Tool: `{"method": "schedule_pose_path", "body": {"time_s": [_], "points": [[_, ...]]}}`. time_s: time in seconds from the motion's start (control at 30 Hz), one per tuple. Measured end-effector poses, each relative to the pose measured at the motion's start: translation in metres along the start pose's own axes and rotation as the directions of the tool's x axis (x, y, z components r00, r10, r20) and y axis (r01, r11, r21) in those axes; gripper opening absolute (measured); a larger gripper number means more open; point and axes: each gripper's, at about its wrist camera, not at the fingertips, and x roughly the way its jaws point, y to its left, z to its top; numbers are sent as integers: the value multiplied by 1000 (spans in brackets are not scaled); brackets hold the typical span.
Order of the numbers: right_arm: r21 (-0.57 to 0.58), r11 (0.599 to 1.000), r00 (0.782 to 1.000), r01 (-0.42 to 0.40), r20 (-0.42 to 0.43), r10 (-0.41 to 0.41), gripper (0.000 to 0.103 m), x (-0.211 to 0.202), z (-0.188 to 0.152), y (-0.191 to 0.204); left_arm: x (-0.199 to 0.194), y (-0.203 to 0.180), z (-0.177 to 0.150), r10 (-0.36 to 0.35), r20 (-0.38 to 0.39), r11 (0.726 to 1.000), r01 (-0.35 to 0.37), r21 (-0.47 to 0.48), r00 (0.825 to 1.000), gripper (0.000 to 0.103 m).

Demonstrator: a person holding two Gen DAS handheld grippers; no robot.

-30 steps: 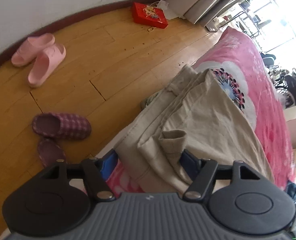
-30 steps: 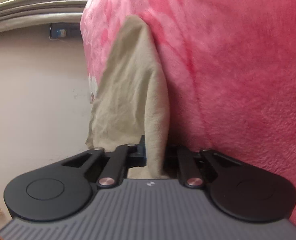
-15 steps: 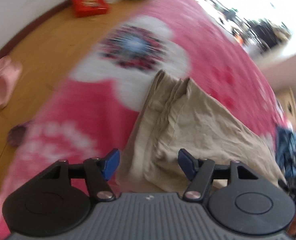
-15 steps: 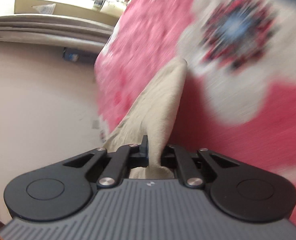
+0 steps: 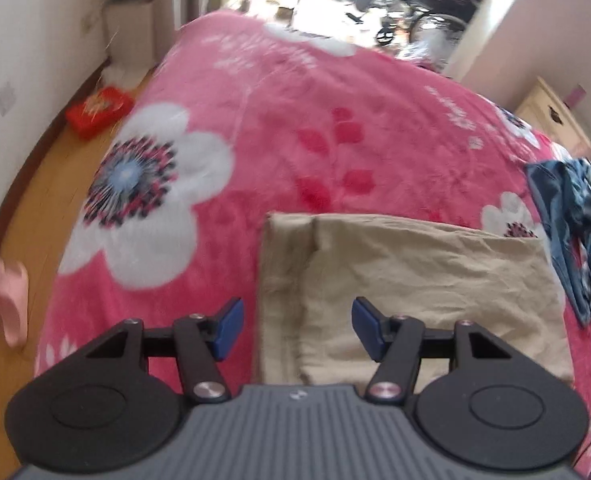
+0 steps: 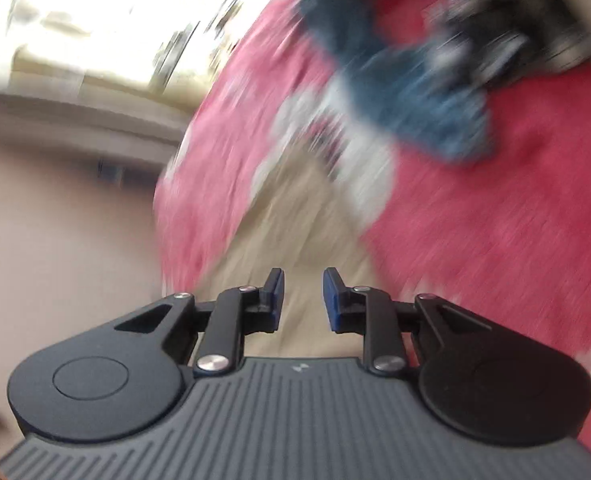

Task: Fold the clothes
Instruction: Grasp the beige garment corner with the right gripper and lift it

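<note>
A folded khaki garment [image 5: 395,272] lies flat on the pink flowered blanket [image 5: 295,120]. My left gripper [image 5: 295,312] hovers over the garment's left edge. Its jaws are apart and closing, and its blue pads [image 5: 227,326] touch no cloth. In the blurred right wrist view the same khaki garment [image 6: 295,220] lies below my right gripper [image 6: 303,280]. Those jaws are opening, with a narrow gap and no cloth pinched between them.
A heap of blue and patterned clothes [image 5: 575,232] lies right of the garment and shows as a blurred blue clothes heap [image 6: 395,80]. On the wooden floor left of the bed are a red box [image 5: 97,110] and pink slippers [image 5: 7,304]. A pale cabinet [image 5: 551,116] stands at the far right.
Both grippers rose and swung over the bed. The right gripper let go of the khaki cloth it was pinching. The garment moved from the bed's edge to lie folded flat on the blanket.
</note>
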Motion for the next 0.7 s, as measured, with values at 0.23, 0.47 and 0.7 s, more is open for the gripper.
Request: {"method": "schedule_pose_path", "body": {"time_s": [0.23,0.47,0.7], "points": [[102,994,995,-29,-95,39,21,19,-61,-3,14,-86,-29,11,26,940,-19,340,1000,61],[249,968,988,32,-156,8,21,32,-93,-17,25,-187,-95,-129,11,693,83,716,992,61],[483,875,990,-33,-105,95,21,62,-108,-35,50,-249,-138,-191,30,414,53,909,981,61]]}}
